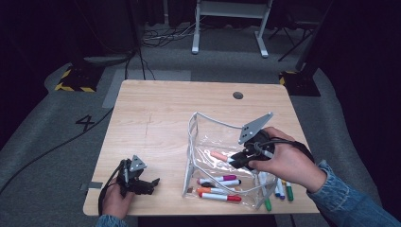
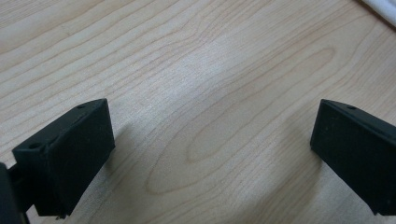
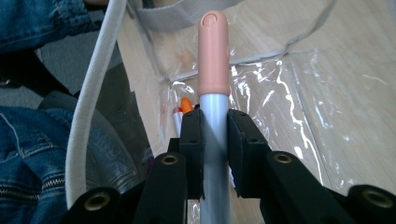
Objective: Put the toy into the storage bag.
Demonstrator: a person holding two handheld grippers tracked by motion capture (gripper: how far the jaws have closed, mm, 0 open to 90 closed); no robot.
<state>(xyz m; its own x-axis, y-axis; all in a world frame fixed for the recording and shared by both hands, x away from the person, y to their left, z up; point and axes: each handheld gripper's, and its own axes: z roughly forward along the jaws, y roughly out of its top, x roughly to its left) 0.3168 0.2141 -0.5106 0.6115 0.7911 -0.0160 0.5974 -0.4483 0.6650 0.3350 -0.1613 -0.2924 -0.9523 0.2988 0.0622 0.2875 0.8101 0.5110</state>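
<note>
A clear plastic pouch (image 1: pixel 208 142) with a white rim stands open on the wooden table (image 1: pixel 156 118). Several markers (image 1: pixel 218 188) lie inside it on its bottom. My right gripper (image 1: pixel 232 161) is shut on a marker (image 3: pixel 214 70) with a grey barrel and a peach cap; the cap (image 1: pixel 218 155) points left into the pouch's mouth. In the right gripper view the pouch wall (image 3: pixel 299 102) lies just ahead, with an orange marker (image 3: pixel 186 104) beyond. My left gripper (image 1: pixel 153 182) rests near the table's front left corner, its jaws wide apart over bare wood (image 2: pixel 210 116).
A few more markers (image 1: pixel 283 189), blue, green and white, lie on the table under my right hand, right of the pouch. A round cable hole (image 1: pixel 238 95) sits at the table's far side. Cables and desk legs (image 1: pixel 195 33) are on the floor beyond.
</note>
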